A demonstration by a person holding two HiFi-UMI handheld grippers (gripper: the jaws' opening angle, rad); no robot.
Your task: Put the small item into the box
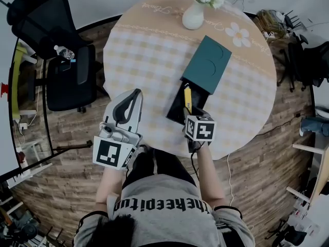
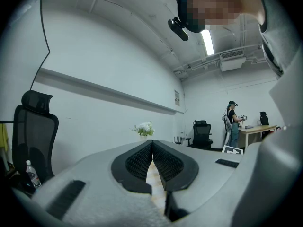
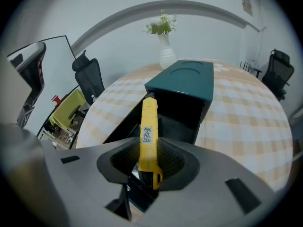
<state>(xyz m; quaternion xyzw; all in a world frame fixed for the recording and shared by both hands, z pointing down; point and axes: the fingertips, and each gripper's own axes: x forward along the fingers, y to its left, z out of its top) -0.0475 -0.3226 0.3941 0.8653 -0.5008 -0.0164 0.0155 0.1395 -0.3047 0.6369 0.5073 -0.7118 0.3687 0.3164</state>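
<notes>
Since the small item must drop inside, our right claw clenches it lengthwise, w/ tip over the open black box; the teal cover sits further back, leaving the opening free. Left claw is pressed together, empty, idle at the desk edge. Box floor's too dark, so we can't tell if the tip touches.

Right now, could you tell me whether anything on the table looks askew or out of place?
Nothing looks spilled or damaged. The teal cover sits over only the far end of the black box, leaving the near part open, where the right gripper holds the yellow item. The vase stands upright.
</notes>
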